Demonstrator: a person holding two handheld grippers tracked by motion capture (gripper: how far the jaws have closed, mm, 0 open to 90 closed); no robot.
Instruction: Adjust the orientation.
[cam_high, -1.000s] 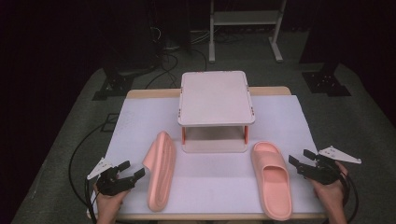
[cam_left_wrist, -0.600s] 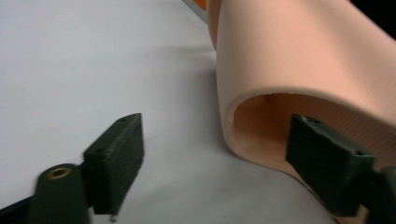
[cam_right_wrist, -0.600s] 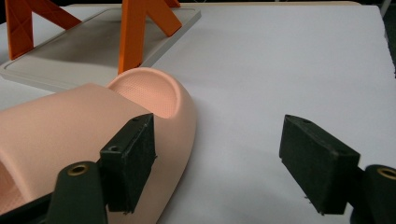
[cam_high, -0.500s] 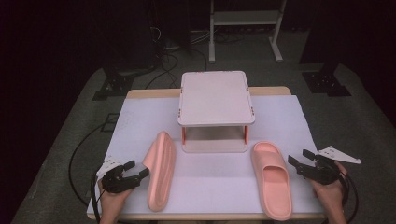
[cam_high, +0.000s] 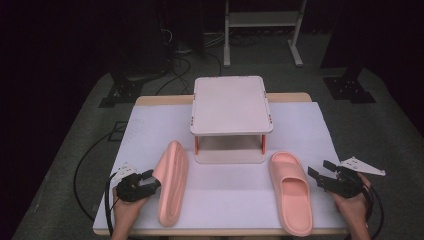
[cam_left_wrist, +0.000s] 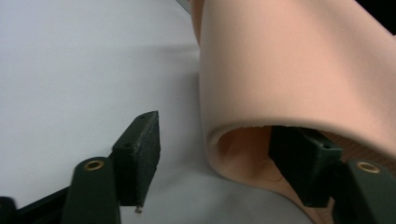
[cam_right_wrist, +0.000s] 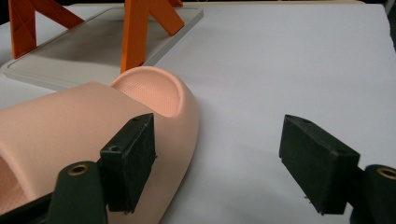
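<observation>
A small two-level rack (cam_high: 231, 105) is standing at the middle of the white-covered tabletop (cam_high: 300, 125), with a pale top shelf on orange legs (cam_right_wrist: 135, 32) over a base tray (cam_right_wrist: 84, 46); the part of the lower tray that is showing is lying bare.

The left slipper (cam_high: 172, 182) is resting tipped on its side, its long axis running from the near edge away toward the rack. The right slipper (cam_high: 291, 192) is lying sole down, pointing the same way, its toe end nearest the rack.

The left claw (cam_high: 148, 181) is standing apart, and in the left gripper view one jaw seems to be sitting inside the slipper's strap opening (cam_left_wrist: 252, 149) while the other is outside, though contact is hard to judge. The right claw (cam_high: 320, 172) is gaping open just beside the right slipper, touching nothing.
</observation>
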